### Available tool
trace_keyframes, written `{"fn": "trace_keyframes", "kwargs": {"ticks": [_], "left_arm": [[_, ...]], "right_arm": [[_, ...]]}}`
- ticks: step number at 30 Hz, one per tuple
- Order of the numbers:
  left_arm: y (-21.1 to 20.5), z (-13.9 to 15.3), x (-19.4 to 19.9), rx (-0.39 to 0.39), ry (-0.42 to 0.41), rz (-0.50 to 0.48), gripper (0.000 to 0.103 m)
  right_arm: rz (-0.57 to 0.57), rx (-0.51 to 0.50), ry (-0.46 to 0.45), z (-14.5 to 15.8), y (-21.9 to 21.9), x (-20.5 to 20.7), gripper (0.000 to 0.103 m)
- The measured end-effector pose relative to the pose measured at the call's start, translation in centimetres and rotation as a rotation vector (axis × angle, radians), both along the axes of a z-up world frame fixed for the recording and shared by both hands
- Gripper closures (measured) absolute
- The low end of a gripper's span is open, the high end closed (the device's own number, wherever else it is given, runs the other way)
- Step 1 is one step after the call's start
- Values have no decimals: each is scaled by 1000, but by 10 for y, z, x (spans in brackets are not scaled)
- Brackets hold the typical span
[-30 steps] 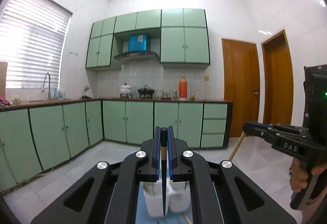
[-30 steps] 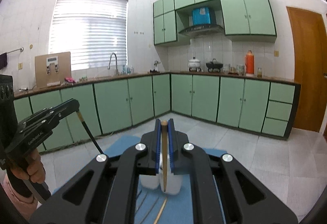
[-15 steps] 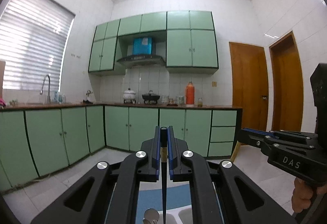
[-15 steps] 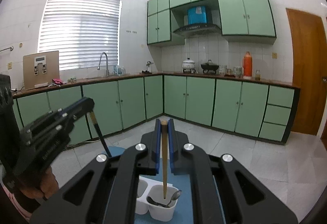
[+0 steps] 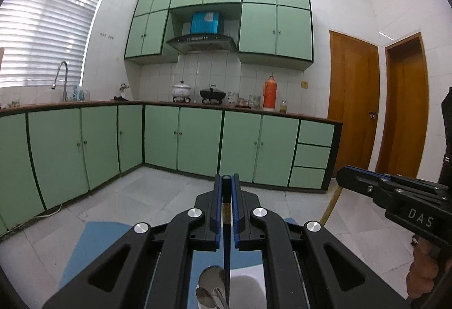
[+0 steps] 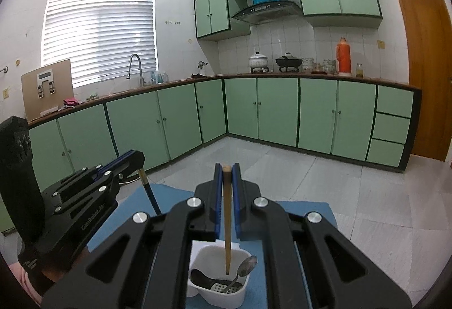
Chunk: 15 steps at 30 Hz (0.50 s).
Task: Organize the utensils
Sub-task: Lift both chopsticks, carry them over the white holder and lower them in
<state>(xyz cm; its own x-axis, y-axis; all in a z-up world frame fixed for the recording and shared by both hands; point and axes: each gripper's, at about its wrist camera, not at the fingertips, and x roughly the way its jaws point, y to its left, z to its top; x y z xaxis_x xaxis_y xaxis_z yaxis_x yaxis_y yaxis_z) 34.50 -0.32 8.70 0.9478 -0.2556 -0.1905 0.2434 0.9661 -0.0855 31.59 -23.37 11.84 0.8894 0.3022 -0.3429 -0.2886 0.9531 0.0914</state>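
Above the white holder on the blue mat, both grippers, jaws clamped on chopsticks, risk tips missing the compartments if tilted.

A: Left gripper looks? 
B: Black arms, blue pads, silver screws. 
A: Right gripper? 
B: Same; white "DAS" on side, bare skin on hand.

White letters "DAS" stand on the right claw's black side; other print is illegible.
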Motion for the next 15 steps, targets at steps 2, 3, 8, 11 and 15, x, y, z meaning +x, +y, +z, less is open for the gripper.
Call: {"fn": "trace_keyframes", "kwargs": {"ticks": [2,3,8,11,15], "left_arm": [[1,-6,1,6,7,1,96],[1,-9,0,10,13,1,96],[6,-19,-2,7,35,3,95],[10,-18,-6,4,39,9,92],[16,-16,-14,-4,34,24,67]], "right_arm": [[-5,-4,12,-6,1,2,97],[-11,-7,20,-10,1,3,97],[-31,7,57,-26,-6,6,97],[-45,23,77,-33,-13,5,96],[-70,37,90,-38,-22,2,93]]}}
